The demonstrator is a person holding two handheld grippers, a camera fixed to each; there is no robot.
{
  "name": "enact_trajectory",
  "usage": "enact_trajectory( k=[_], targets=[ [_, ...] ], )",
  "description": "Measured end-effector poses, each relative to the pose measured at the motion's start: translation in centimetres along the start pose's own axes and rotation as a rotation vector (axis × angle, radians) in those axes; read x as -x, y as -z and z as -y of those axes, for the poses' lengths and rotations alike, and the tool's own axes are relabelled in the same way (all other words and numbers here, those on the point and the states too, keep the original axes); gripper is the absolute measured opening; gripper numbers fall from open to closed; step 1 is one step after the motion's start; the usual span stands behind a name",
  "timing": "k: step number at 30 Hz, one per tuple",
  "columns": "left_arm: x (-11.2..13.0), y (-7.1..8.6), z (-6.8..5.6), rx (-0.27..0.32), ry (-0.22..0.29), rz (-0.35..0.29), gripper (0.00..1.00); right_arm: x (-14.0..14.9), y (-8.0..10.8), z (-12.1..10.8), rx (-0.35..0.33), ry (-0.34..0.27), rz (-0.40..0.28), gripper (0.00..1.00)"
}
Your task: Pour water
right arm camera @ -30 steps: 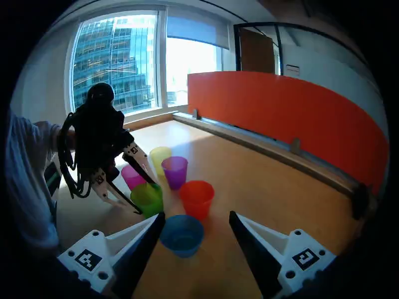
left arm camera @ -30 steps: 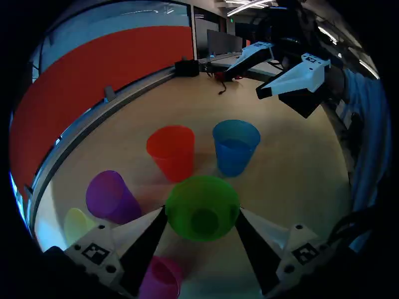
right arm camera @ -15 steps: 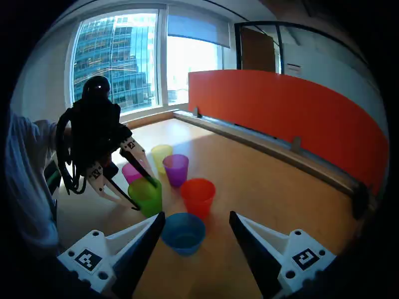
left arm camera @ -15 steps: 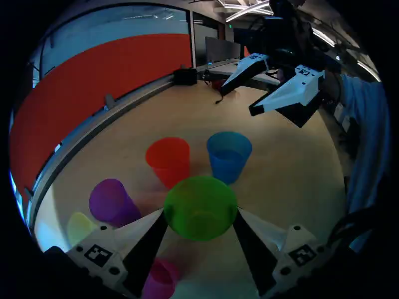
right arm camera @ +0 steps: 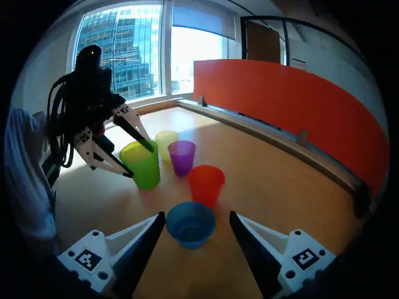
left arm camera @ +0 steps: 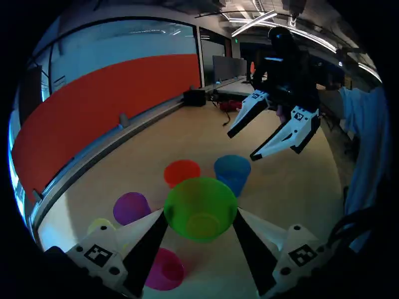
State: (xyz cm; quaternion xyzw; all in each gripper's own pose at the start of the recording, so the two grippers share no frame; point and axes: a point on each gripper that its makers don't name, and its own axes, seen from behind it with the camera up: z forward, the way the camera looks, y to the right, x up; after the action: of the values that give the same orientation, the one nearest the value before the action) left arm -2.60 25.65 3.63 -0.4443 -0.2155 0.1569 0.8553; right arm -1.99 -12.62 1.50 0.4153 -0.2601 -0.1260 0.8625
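My left gripper [left arm camera: 200, 212] is shut on a translucent green cup [left arm camera: 201, 209], held upright above the table. In the right gripper view the green cup [right arm camera: 142, 164] hangs off the wooden table [right arm camera: 279, 199] in the left gripper [right arm camera: 140, 160]. A blue cup [right arm camera: 190, 230] stands just ahead of my open right gripper [right arm camera: 196, 215], its fingers not touching it. In the left gripper view the right gripper [left arm camera: 241, 147] hovers open above the blue cup [left arm camera: 232, 172].
A red cup [left arm camera: 182, 172], a purple cup [left arm camera: 131, 208], a yellow cup [left arm camera: 99, 225] and a pink cup [left arm camera: 165, 269] stand close together below the green cup. An orange partition [right arm camera: 299, 104] runs along the table's far edge. A person's sleeve [right arm camera: 25, 179] is at the left.
The left gripper has lifted the green cup up off the table, and the cups below now look smaller. The right gripper has stayed open near the blue cup.
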Motion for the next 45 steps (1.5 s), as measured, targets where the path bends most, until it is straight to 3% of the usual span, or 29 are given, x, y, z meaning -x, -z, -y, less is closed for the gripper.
enact_trajectory(
  k=[15,30,45],
  targets=[
    [-3.4,3.4,1.6,-0.07,0.059,-0.143,0.87,2.2,-0.9,1.0,0.0,0.02,0.062,1.0],
    [-5.0,6.3,2.6,-0.116,0.083,-0.243,0.87,4.1,-2.1,1.0,0.012,0.026,0.099,1.0],
    [-4.9,8.3,2.8,-0.142,0.091,-0.273,0.87,4.9,-4.5,1.2,0.008,0.022,0.112,1.0]
  ],
)
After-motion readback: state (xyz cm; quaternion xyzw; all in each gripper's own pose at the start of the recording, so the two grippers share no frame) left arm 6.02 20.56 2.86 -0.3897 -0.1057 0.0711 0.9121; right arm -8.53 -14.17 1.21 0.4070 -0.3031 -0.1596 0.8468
